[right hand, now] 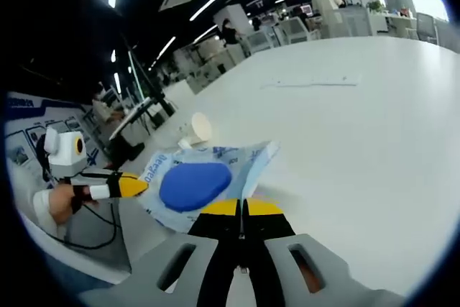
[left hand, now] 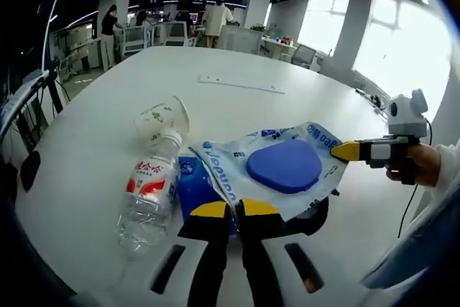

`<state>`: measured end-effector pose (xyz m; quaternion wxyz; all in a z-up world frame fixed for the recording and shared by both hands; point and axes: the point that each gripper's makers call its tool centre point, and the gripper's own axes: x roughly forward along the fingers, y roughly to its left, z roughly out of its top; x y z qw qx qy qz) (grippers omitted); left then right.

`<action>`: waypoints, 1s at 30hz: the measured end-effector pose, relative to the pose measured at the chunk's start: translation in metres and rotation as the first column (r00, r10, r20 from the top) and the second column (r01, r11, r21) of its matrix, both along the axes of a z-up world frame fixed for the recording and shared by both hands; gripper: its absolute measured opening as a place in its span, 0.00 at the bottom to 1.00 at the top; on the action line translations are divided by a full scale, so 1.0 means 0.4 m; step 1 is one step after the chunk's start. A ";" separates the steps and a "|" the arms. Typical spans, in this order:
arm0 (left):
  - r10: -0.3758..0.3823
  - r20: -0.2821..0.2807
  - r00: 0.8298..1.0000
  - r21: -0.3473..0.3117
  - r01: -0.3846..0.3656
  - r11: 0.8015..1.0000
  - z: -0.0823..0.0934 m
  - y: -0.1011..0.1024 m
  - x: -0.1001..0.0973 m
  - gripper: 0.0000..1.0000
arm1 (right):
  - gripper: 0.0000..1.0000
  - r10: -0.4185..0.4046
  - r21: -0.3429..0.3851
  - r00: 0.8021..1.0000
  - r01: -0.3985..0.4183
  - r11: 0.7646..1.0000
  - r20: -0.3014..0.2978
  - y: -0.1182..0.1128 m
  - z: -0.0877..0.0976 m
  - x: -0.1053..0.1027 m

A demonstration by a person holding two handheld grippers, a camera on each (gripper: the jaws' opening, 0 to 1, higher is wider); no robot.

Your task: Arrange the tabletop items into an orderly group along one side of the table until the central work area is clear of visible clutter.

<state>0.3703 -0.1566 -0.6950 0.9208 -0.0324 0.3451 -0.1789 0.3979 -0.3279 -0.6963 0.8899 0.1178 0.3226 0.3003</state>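
Both grippers grip one clear plastic bag point(left hand: 277, 167) w/ a blue pad inside, held up above the white table point(left hand: 237, 113) near its front edge. Left gripper point(left hand: 233, 210) jaws together, clamped on the bag's near edge; right gripper point(right hand: 241, 208) likewise pinched on the opposite edge. On the table beside/under the bag: water bottle point(left hand: 149, 192) lying down, clear plastic cup point(left hand: 162, 120) at its cap end, blue packet point(left hand: 195, 188) partly under the bag.

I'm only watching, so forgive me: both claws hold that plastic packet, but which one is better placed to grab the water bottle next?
Probably the left gripper: the bottle lies right beside it, next to the packet and cup. The right gripper is shut on the packet's far edge.
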 end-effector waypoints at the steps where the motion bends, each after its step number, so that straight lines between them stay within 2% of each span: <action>1: -0.017 0.004 1.000 0.001 0.017 1.000 0.005 -0.007 0.002 0.02 | 0.00 -0.004 -0.011 1.000 0.004 1.000 0.015 -0.005 0.010 -0.001; 6: -0.092 0.050 0.994 0.039 0.091 0.995 0.039 -0.036 0.027 0.02 | 0.00 -0.022 -0.032 0.998 0.024 0.999 0.062 -0.029 0.061 0.001; 10: -0.123 0.103 0.987 0.016 0.122 0.992 0.092 -0.062 0.066 0.01 | 0.00 -0.050 -0.034 0.991 0.054 0.998 0.121 -0.062 0.116 0.015; 13: -0.138 0.123 0.983 0.003 0.139 0.990 0.117 -0.077 0.091 0.01 | 0.00 -0.066 -0.033 0.989 0.071 0.997 0.131 -0.082 0.130 0.018; 17: -0.198 0.156 0.968 0.007 0.199 0.980 0.153 -0.113 0.117 0.01 | 0.00 -0.069 -0.053 0.984 0.078 0.996 0.164 -0.112 0.158 0.026; 21: -0.243 0.187 0.952 0.007 0.246 0.969 0.203 -0.162 0.147 0.01 | 0.00 -0.078 -0.055 0.985 0.088 0.995 0.156 -0.157 0.229 0.050; 23: -0.256 0.208 0.944 0.002 0.261 0.965 0.225 -0.182 0.164 0.01 | 0.00 -0.077 -0.048 0.982 0.086 0.995 0.175 -0.175 0.281 0.071; 27: -0.269 0.243 0.932 -0.032 0.285 0.958 0.267 -0.213 0.191 0.01 | 0.00 -0.055 -0.073 0.977 0.071 0.995 0.207 -0.201 0.336 0.100; 30: -0.285 0.271 0.919 -0.033 0.305 0.952 0.312 -0.230 0.234 0.01 | 0.00 -0.053 -0.082 0.970 0.074 0.994 0.235 -0.216 0.376 0.125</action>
